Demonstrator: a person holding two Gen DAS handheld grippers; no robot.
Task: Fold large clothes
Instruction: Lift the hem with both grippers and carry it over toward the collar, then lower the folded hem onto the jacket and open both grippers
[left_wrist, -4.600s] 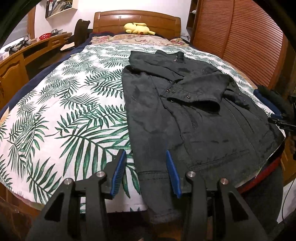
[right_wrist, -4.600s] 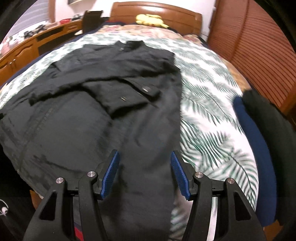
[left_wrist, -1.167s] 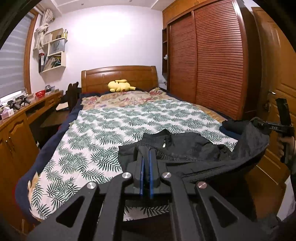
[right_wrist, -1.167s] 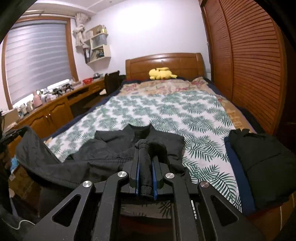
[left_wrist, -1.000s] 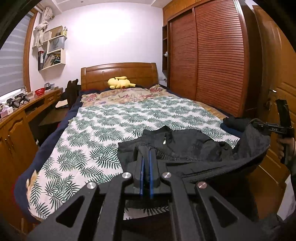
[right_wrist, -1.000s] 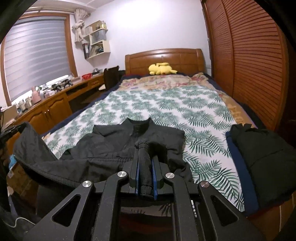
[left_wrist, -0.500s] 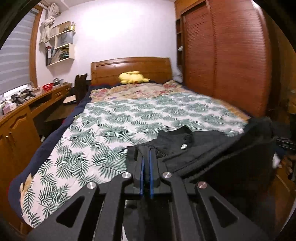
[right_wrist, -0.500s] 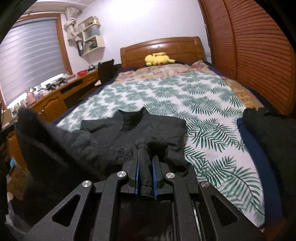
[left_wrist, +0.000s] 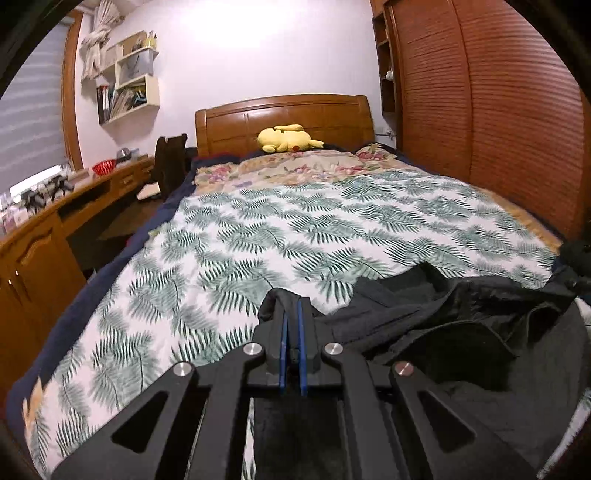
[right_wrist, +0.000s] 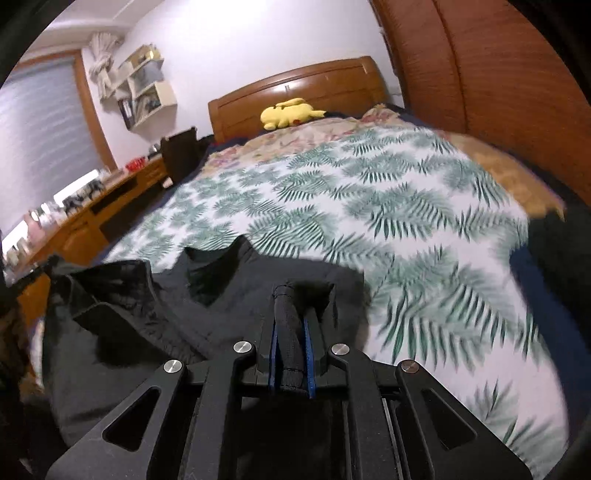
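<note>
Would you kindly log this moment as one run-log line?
left gripper: shut on jacket | right gripper: shut on jacket | jacket: bunched on bed

Our right tool (right_wrist: 291, 325) pinches a thick rolled edge of the black jacket (right_wrist: 155, 317) between its blue pads (right_wrist: 308, 354). We see the jacket bunched at the near left of the bed (right_wrist: 369, 206), on the fern-print cover. A yellow plush toy (right_wrist: 290, 112) lies by the wooden headboard (right_wrist: 314, 85). Dark folded clothes (right_wrist: 554, 258) sit at the right edge.
</note>
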